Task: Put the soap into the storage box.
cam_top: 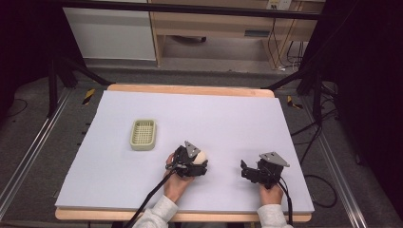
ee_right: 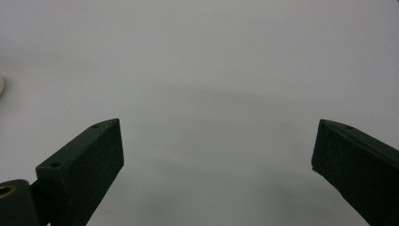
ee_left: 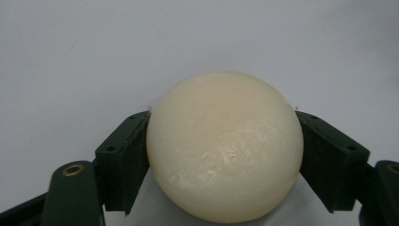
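Round soap-like lump [ee_left: 225,148] cream-white, glossy. Basket [cam_top: 143,134] pale green, grid pattern. Table cover [cam_top: 228,118] pale lilac-grey; table edge [cam_top: 190,90] light wood. Grippers' jaws black, maybe dark green. Sleeves [cam_top: 159,213] grey.

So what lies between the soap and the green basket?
Nothing: in the high view, the stretch of white table between the soap in the left claw and the basket is bare.

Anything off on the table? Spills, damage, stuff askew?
Nothing stands out. The cream soap bar sits squarely between the left tool's jaws, the green basket lies flat and looks empty, and the right tool is open over bare mat.
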Demonstrator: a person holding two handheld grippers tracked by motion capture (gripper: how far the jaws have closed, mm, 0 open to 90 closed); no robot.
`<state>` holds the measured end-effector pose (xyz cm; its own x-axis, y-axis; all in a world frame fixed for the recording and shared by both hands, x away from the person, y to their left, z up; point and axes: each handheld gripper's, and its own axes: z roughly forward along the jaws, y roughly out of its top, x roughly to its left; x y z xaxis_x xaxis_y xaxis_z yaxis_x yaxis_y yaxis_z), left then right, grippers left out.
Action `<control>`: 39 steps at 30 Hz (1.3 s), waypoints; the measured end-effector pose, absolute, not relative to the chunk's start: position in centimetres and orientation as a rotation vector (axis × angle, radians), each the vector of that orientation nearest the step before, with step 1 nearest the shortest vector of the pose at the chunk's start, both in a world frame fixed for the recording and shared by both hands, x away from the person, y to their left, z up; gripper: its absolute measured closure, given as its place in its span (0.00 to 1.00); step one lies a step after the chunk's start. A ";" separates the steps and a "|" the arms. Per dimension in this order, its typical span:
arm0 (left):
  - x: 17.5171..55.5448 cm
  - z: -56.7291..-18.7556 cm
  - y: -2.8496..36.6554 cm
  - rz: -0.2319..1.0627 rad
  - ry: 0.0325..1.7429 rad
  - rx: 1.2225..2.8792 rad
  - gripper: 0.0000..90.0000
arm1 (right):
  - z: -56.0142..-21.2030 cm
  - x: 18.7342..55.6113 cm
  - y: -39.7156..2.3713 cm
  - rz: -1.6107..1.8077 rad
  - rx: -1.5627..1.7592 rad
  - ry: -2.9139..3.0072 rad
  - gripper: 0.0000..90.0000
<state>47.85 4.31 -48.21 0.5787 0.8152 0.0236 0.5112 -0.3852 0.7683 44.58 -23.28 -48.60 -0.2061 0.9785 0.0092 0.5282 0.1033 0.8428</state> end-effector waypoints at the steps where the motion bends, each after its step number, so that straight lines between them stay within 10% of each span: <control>1: 47.8 -48.2 4.3 0.525 1.054 2.067 0.26 | -48.6 44.6 -23.3 0.998 1.471 1.804 0.04; 39: 47.4 -47.8 4.5 0.517 0.993 2.080 0.27 | -48.6 44.6 -23.3 1.001 1.474 1.806 0.04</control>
<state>47.40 4.52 -47.80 0.6158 0.7872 0.0341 0.4796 -0.4088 0.7765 44.61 -23.32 -48.61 -0.2075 0.9781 0.0133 0.5293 0.1009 0.8424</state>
